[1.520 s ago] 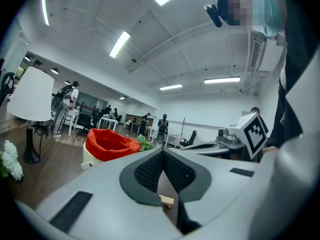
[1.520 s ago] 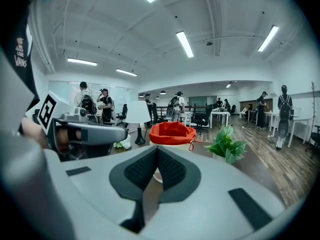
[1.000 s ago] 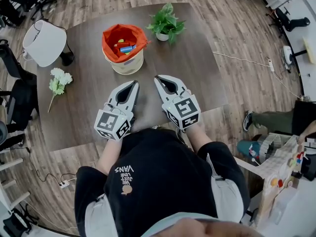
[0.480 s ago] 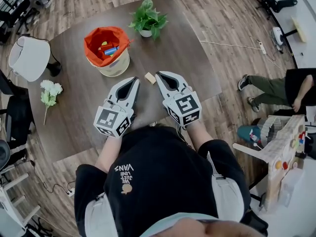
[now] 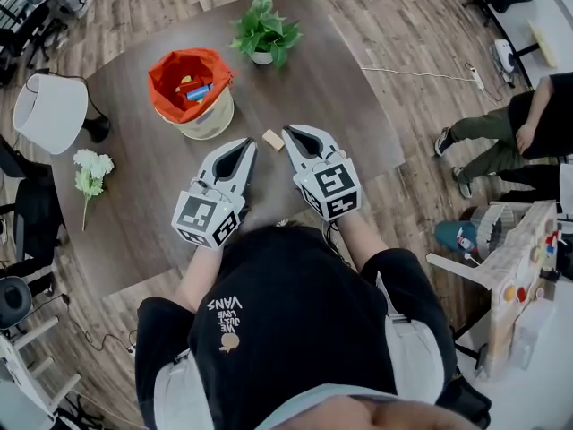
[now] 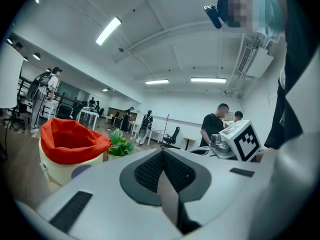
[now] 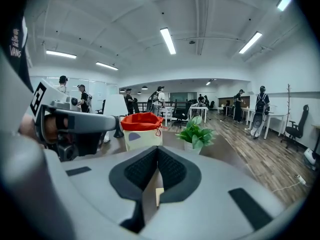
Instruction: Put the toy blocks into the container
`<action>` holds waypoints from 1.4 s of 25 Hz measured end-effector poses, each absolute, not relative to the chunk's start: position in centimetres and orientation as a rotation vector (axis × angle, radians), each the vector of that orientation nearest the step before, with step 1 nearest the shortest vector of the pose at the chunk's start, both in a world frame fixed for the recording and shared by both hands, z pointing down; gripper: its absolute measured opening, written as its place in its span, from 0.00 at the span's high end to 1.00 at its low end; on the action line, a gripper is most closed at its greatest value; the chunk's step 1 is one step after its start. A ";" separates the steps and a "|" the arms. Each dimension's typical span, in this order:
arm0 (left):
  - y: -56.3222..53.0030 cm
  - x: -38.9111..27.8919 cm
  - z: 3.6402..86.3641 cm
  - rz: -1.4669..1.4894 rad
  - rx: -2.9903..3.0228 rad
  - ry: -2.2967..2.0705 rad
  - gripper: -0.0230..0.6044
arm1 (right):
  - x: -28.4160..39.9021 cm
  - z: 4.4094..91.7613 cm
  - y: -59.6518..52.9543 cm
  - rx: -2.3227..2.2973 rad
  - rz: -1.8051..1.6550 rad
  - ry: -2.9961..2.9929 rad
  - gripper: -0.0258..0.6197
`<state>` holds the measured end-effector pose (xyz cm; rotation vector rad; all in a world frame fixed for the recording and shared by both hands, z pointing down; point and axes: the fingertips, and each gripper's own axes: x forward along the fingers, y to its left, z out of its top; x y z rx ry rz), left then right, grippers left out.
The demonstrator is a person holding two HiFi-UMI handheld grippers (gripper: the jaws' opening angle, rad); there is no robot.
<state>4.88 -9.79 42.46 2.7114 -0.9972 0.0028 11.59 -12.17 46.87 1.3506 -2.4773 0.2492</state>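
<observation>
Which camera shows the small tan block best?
The head view: the tan block lies in full sight there. The right gripper view shows only a pale sliver of it, low in the picture; the left gripper view shows none.

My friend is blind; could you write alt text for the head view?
From above, a person holds the left tool and right tool, both shut, over a dark table, a wooden block between their tips. Beyond stand a red-lined bucket of toys and a plant.
</observation>
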 end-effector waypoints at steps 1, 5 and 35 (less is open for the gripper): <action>-9.9 4.8 42.5 0.007 2.711 -0.998 0.95 | 11.5 47.1 -12.3 1.347 0.254 -2.475 0.93; -10.1 4.3 42.7 0.011 2.702 -1.011 0.95 | 11.0 48.3 -12.8 1.325 0.273 -2.466 0.93; -11.4 3.0 43.5 0.022 2.664 -1.037 0.95 | 9.2 62.2 -14.4 1.037 0.497 -2.231 0.68</action>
